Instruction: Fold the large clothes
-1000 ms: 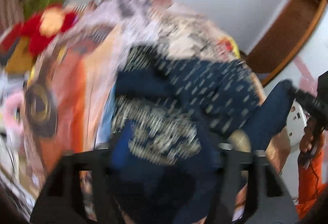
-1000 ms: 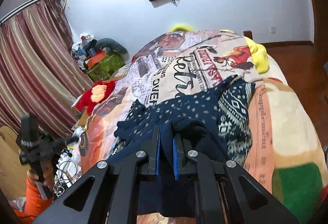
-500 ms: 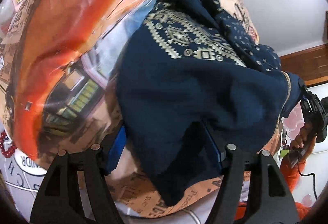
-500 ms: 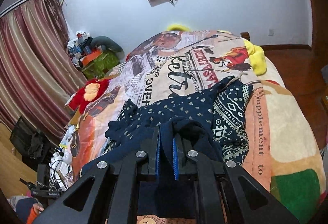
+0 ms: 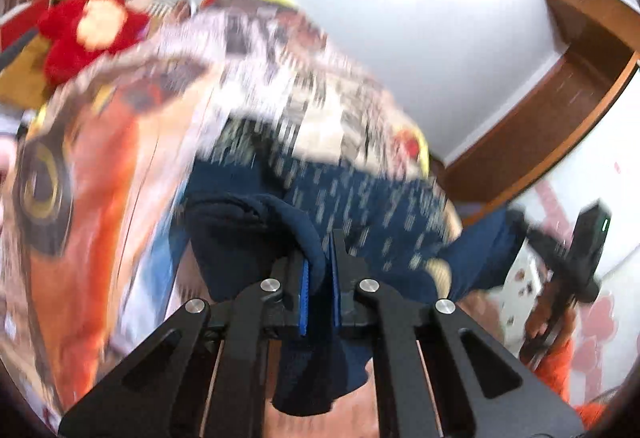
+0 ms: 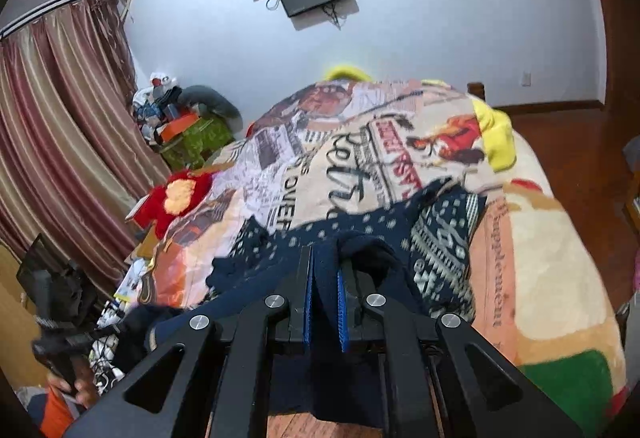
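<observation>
At the near edge of the bed [image 6: 560, 258], my two grippers each pinch a fold of the navy patterned sweater [image 6: 360, 230]. My left gripper [image 5: 319, 262] has its jaws drawn narrow on a thick rolled hem of plain navy cloth, and my right gripper [image 6: 325, 278] has its jaws narrow on a thin flat layer of the same garment. Most of the sweater lies bunched on the printed blanket [image 6: 328, 165] toward the foot of the bed, with a loose flap hanging below my left jaws, off the bed edge.

I judge the main risk to be an uneven lift. The left view is smeared with motion, so that hand seems to be travelling fast while the right view is sharper; if one side runs ahead, the cloth between my grips could twist and the fold line would come out crooked. The right grip holds only a slim layer, so a sharp tug might pull it free from the blue pads [image 6: 341, 302]. The hanging flap could drag along the bed edge and tuck under itself. The blanket is soft and wrinkled, and it may ride along with the sweater if I drag rather than lift. The red plush toy [image 6: 176, 197] sits beyond the sweater, on the curtain side, well apart.
</observation>
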